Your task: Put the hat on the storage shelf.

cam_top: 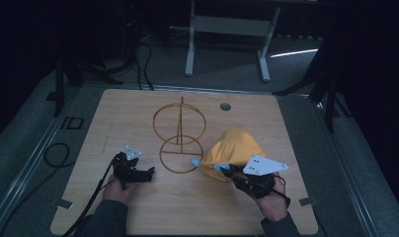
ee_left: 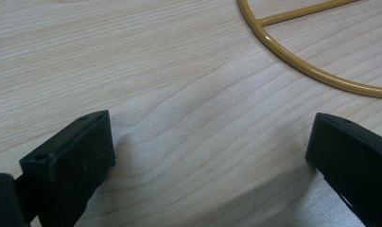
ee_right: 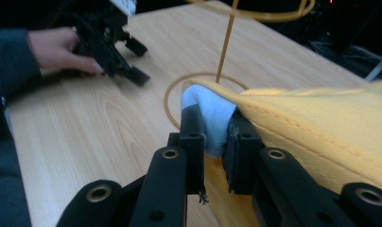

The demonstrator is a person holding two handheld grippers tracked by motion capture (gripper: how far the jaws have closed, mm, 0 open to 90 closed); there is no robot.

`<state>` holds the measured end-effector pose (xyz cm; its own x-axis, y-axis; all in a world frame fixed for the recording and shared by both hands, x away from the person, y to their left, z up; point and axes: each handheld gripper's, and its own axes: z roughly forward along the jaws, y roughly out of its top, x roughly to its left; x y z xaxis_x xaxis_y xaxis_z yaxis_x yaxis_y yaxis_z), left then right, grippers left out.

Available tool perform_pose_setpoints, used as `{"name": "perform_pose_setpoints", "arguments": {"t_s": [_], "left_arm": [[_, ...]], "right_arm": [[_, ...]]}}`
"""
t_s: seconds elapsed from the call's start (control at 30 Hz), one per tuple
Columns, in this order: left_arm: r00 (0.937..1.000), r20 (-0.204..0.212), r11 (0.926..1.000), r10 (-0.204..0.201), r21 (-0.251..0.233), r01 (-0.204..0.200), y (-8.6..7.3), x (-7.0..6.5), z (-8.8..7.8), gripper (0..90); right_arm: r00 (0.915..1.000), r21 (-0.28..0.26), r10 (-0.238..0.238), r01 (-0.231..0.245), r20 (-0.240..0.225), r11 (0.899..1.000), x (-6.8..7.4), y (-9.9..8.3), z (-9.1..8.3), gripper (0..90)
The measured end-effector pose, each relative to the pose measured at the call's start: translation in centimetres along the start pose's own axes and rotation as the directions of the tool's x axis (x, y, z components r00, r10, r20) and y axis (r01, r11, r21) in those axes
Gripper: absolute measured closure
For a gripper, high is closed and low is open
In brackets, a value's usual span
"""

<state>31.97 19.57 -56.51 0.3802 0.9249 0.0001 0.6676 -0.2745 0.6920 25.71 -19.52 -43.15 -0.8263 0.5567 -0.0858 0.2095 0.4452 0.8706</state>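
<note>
Yellow cloth, a cap by the look of it (cam_top: 234,150), sits puffed up on the wooden table (cam_top: 138,212) in the high view, just right of the gold wire stand (cam_top: 180,138) and touching its lower ring. Over on the right, the right gripper (cam_top: 222,169) has the cap by its near edge, where a pale blue patch (cam_top: 195,161) peeks out beside the ring. On the left, the left gripper (cam_top: 149,173) rests low on the table, well apart from the cap, its tips pointing toward the stand.

Left gripper view now: the two black jaws stand wide, nothing but bare wood grain between them, and a curve of the stand's base ring (ee_left: 302,64) crosses the top right corner.

Right gripper view: jaws narrow, pinched tight on the pale blue patch (ee_right: 212,118) at the cap's edge, with the yellow fabric (ee_right: 321,123) stretching away to the right. Beyond it the stand's upright rod (ee_right: 227,40) rises from the ring, and farther off a hand (ee_right: 56,49) holds the other gripper down on the table.
</note>
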Motion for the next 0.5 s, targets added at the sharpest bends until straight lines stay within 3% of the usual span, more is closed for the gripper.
{"name": "perform_pose_setpoints", "arguments": {"t_s": [0.07, 0.13, 0.27, 0.3, 0.33, 0.37, 0.4, 0.43, 0.5], "left_arm": [[1.0000, 0.000, 1.0000, 0.000, 0.000, 0.000, 0.0, 0.0, 0.0, 1.9], [1.0000, 0.000, 1.0000, 0.000, -0.001, 0.000, 0.0, 0.0, 0.0, 1.9], [1.0000, 0.000, 1.0000, 0.000, -0.001, 0.000, 0.0, 0.0, 0.0, 1.9], [1.0000, 0.000, 1.0000, 0.000, 0.000, 0.000, 0.0, 0.0, 0.0, 1.9], [1.0000, 0.000, 1.0000, 0.000, 0.000, 0.000, 0.0, 0.0, 0.0, 1.9], [1.0000, 0.000, 1.0000, 0.000, 0.000, 0.000, 0.0, 0.0, 0.0, 1.9], [1.0000, 0.000, 1.0000, 0.000, 0.000, 0.000, 0.0, 0.0, 0.0, 1.9], [1.0000, 0.000, 1.0000, 0.000, 0.000, 0.000, 0.0, 0.0, 0.0, 1.9], [1.0000, 0.000, 1.0000, 0.000, 0.000, 0.000, 0.0, 0.0, 0.0, 1.9]], "right_arm": [[0.9999, -0.017, 0.010, -0.010, -0.012, 1.000, 0.1, 0.3, -0.3, 79.2], [0.9960, -0.072, 0.056, -0.061, -0.070, 0.996, 0.0, 0.7, -1.0, 78.9], [0.9929, -0.070, 0.091, -0.096, -0.076, 0.993, -0.4, 0.5, -1.0, 77.5], [0.9901, -0.060, 0.128, -0.131, -0.057, 0.990, -1.1, -0.1, -0.8, 76.3], [0.9901, -0.060, 0.128, -0.131, -0.057, 0.990, -1.1, -0.1, -0.8, 76.3], [0.9802, -0.067, 0.189, -0.193, -0.058, 0.979, -1.9, -0.6, -0.8, 74.9], [0.9802, -0.067, 0.189, -0.193, -0.058, 0.979, -1.9, -0.6, -0.8, 74.9], [0.9721, -0.066, 0.234, -0.235, -0.016, 0.970, -2.6, -1.0, -0.9, 71.8], [0.9667, -0.059, 0.255, -0.253, 0.026, 0.966, -3.1, -1.5, -1.0, 68.9]]}}
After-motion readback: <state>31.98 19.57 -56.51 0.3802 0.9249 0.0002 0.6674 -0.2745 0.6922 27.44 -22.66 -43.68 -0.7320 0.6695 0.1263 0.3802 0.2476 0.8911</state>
